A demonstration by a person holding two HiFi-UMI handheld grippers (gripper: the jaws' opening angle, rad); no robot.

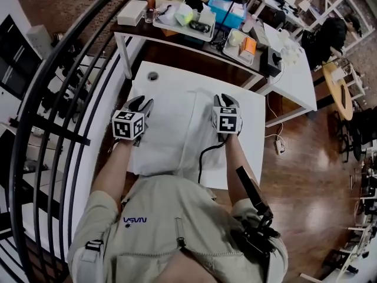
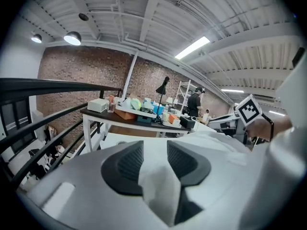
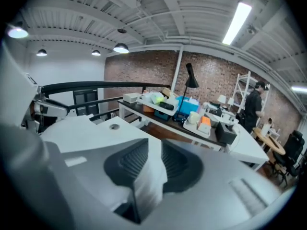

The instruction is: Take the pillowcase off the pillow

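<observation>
Your left tongs (image 2: 155, 150) and right tongs (image 3: 154, 152) stand apart around the pillowcase (image 1: 171, 134); clamp only its cloth, then pull.

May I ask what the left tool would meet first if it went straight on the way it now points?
The white pillowcase fabric lying between the jaws of the left tool; past that, probably the white tabletop, though depth is unclear.

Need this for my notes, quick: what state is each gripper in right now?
Left gripper: open, pillowcase fabric lying loose between its fingers.
Right gripper: open, pillowcase fabric between its fingers too.
</observation>
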